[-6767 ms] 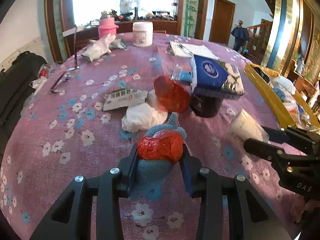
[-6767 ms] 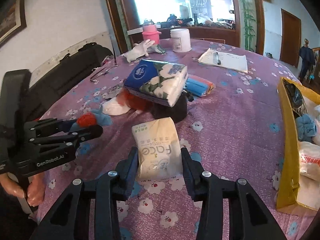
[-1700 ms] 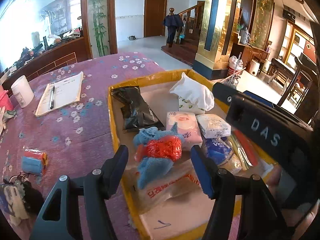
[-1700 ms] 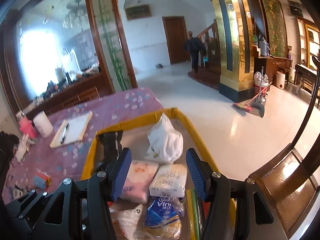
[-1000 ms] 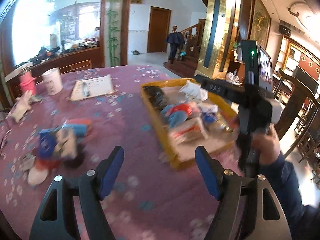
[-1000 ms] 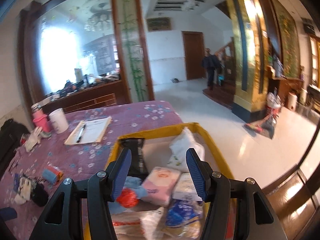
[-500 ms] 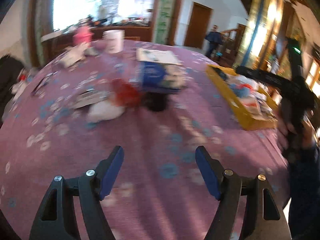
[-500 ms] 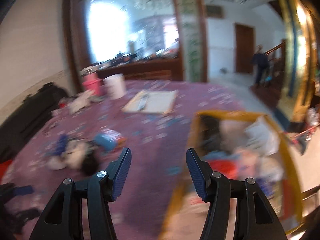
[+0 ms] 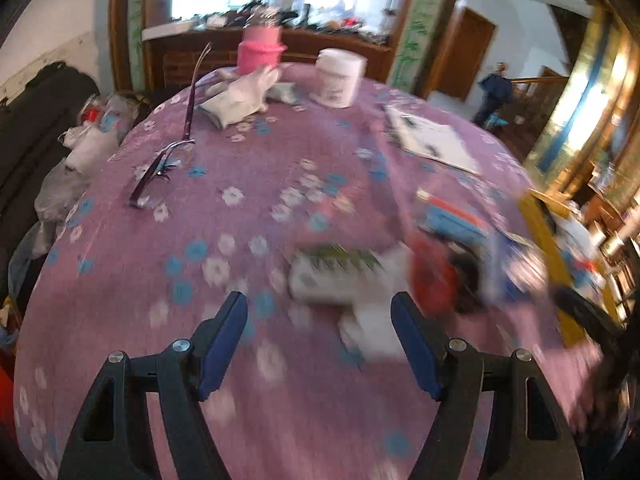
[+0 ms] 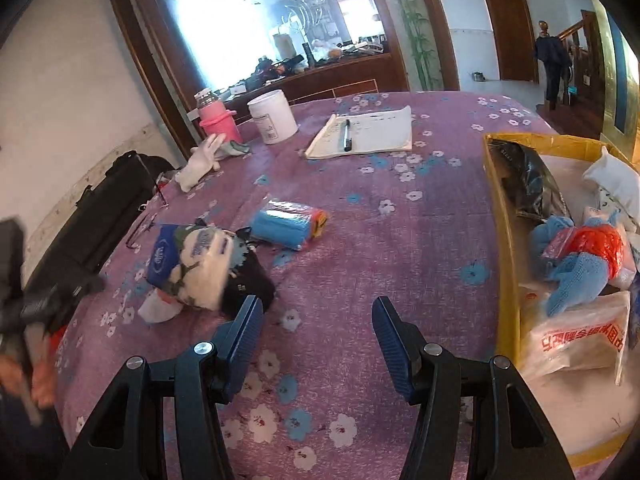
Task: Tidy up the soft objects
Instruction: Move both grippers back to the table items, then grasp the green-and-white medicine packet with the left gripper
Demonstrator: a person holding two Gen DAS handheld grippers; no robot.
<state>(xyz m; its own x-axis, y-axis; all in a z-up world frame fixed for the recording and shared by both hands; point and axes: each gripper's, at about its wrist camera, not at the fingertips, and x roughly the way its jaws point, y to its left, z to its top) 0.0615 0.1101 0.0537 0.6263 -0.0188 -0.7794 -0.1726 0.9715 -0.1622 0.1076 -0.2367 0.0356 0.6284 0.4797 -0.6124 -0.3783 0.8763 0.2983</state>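
My left gripper [image 9: 320,320] is open and empty above the purple flowered tablecloth, just short of a blurred pile: a white-green packet [image 9: 332,276], a white cloth [image 9: 372,332] and a red bag [image 9: 432,280]. My right gripper [image 10: 316,324] is open and empty over the cloth. The blue tissue pack [image 10: 188,264] lies on a black object to its left, with a blue roll pack [image 10: 288,228] beyond. The yellow box [image 10: 504,240] at right holds the blue knit toy with red bag [image 10: 580,260] and other soft packs.
A pink bottle [image 10: 216,120], a white tub [image 10: 272,116], a white glove [image 10: 200,164] and a notepad with pen [image 10: 360,132] sit at the table's far side. Glasses [image 9: 168,160] lie at left. A black case [image 10: 100,216] lies beyond the table's left edge.
Both grippers released their items into the yellow box and swung back left to the table pile. The left view is still blurred from motion.
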